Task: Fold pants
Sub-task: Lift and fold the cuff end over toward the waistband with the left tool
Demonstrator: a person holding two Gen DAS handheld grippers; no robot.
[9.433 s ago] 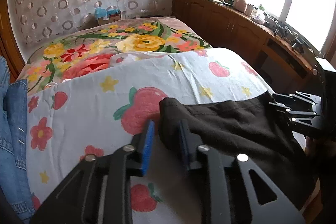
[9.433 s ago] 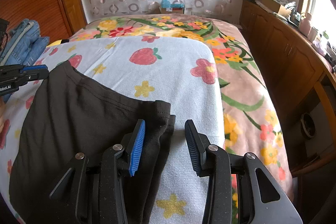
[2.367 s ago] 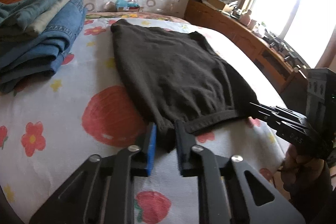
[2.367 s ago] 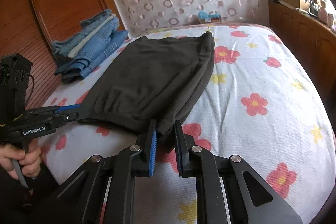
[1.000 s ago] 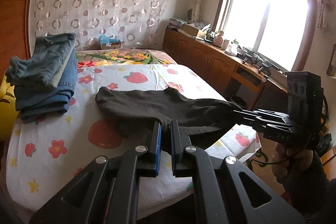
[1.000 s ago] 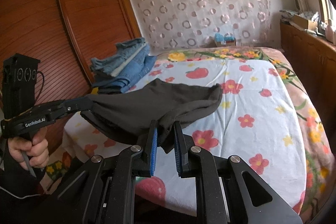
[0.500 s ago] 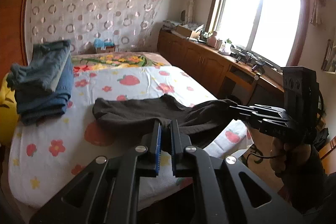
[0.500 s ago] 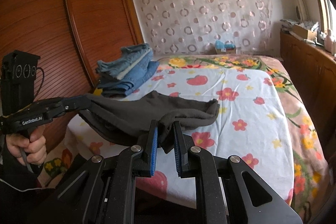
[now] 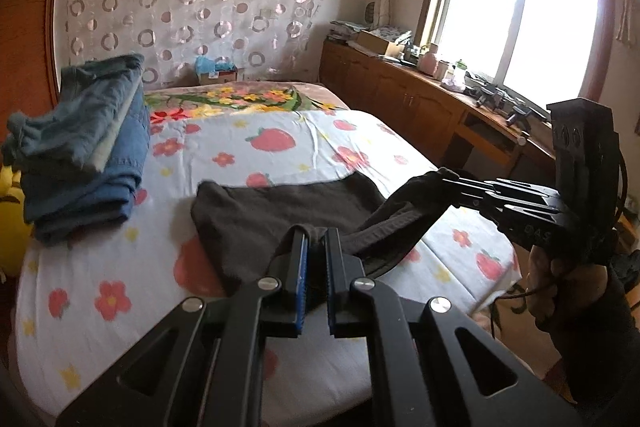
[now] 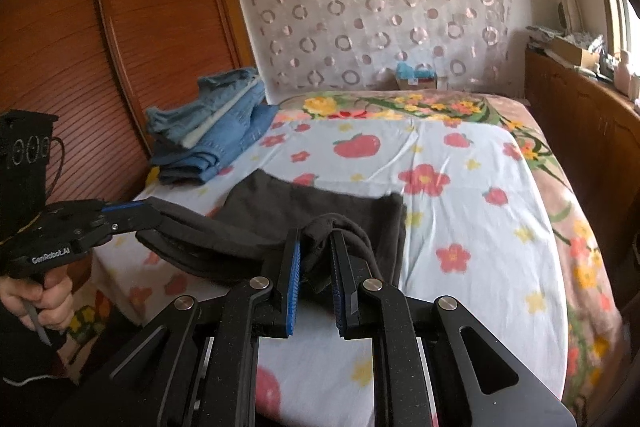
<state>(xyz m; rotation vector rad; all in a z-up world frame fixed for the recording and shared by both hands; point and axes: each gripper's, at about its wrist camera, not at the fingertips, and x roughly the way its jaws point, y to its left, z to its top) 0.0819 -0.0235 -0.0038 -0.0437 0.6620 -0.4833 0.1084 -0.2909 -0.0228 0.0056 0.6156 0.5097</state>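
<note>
Both tongs, left tongs [image 9: 314, 251] and right tongs [image 10: 314, 251], clench the dark brown cotton pants' [image 9: 280, 211] near edge, lifting it off the strawberry-print bed [image 9: 280, 147] ahead, likely for folding over.

I have both tools angled downward and side by side, each held by a hand on its pistol grip. My left tool [image 9: 314, 247] has its blue pads nearly together, pinching dark fabric. My right tool [image 10: 314, 247] stands a touch wider, clamped on a thicker bunch. From the left camera I see my right hand [image 9: 556, 279] wrapped round its handle; from the right camera, my left hand [image 10: 40, 301] squeezing its trigger.
</note>
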